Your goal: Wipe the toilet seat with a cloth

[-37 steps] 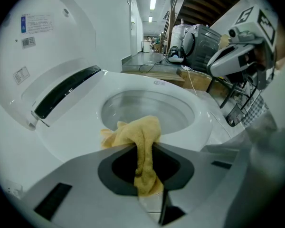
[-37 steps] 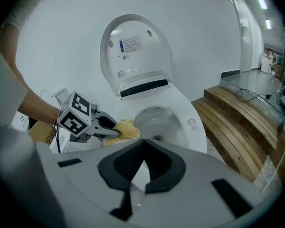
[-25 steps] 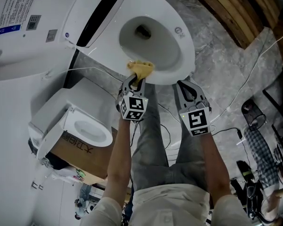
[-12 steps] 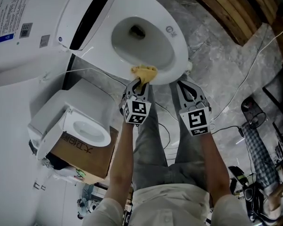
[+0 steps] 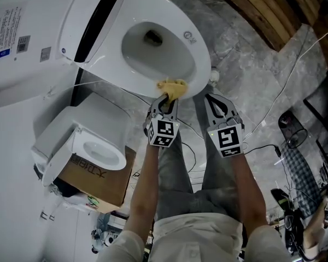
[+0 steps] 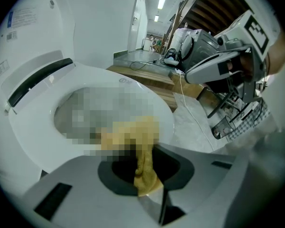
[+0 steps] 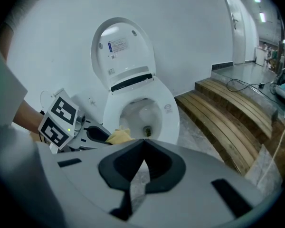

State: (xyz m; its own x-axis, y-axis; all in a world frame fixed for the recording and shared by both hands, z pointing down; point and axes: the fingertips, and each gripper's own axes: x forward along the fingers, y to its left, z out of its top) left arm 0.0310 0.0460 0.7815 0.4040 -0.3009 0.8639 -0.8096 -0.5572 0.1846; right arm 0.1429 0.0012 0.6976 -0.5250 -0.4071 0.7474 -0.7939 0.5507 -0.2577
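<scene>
A white toilet stands with its lid up; its seat rim (image 5: 199, 53) rings the bowl. A yellow cloth (image 5: 173, 87) lies on the near front edge of the seat (image 6: 166, 115), with my left gripper (image 5: 165, 98) shut on it. In the left gripper view the cloth (image 6: 143, 167) hangs pinched between the jaws. My right gripper (image 5: 217, 102) hangs to the right of the left one, off the toilet and over the grey floor, shut with nothing in it. The right gripper view shows the whole toilet (image 7: 168, 118) ahead and the cloth (image 7: 119, 136) at its front left.
A second, smaller toilet (image 5: 101, 152) sits on a cardboard box (image 5: 93, 182) to my left. Wooden steps (image 5: 268, 15) run along the far right. Cables (image 5: 284, 97) trail over the marble floor. A chequered cloth and gear (image 5: 300, 173) lie at right.
The left gripper has slid the yellow cloth rightward along the front of the seat rim. The right gripper has held its place.
</scene>
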